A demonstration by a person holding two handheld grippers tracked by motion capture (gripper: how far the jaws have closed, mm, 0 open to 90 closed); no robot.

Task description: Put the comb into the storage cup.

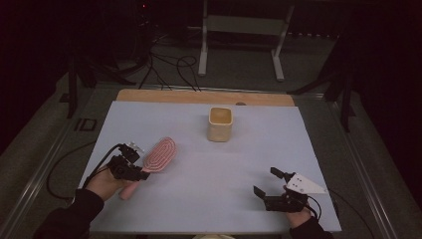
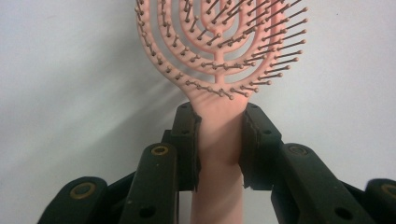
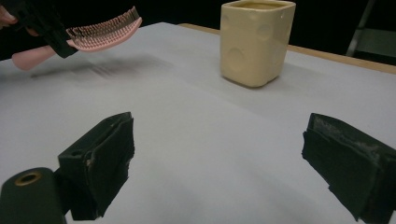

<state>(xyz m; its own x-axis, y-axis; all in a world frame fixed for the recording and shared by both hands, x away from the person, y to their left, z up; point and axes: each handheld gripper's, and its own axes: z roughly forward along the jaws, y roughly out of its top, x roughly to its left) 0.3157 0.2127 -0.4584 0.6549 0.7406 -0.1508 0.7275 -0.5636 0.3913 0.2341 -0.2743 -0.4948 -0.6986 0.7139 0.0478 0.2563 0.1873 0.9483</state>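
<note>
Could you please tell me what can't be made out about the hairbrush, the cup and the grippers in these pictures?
- Pink hairbrush: in the left gripper view, the head's top is cut by the upper edge and the handle's end by the lower edge.
- Cream cup: its inside is too dim in the high view; in the right gripper view the rim hides it.
- Right gripper: its body lies below that view's lower edge.

Hairbrush (image 1: 158,155) at table (image 1: 164,119) left; cup (image 1: 220,124) behind centre, well apart, on table.
</note>
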